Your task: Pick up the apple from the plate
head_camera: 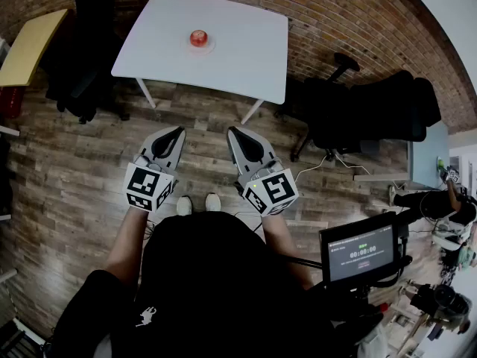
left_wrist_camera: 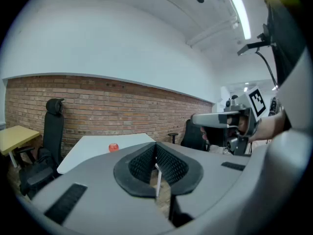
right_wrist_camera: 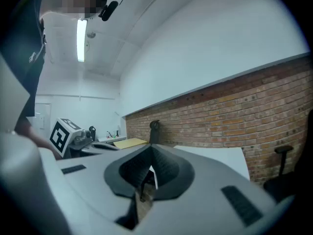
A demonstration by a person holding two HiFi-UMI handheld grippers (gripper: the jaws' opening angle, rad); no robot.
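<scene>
A red apple (head_camera: 197, 37) sits on a small white plate (head_camera: 208, 47) near the far middle of a white table (head_camera: 246, 58). I stand well back from the table on the wooden floor. My left gripper (head_camera: 178, 130) and right gripper (head_camera: 232, 130) are held side by side in front of me, pointing toward the table, both shut and empty. In the left gripper view the apple (left_wrist_camera: 113, 147) shows small on the table (left_wrist_camera: 93, 146) beyond the closed jaws, left of the tips. The right gripper view shows the table's bare corner (right_wrist_camera: 220, 156) but not the apple.
Black office chairs stand left (head_camera: 82, 58) and right (head_camera: 365, 114) of the table, against a brick wall (head_camera: 335, 13). A yellow desk (head_camera: 26, 47) is at the far left. A monitor on a stand (head_camera: 360, 252) is at my right side.
</scene>
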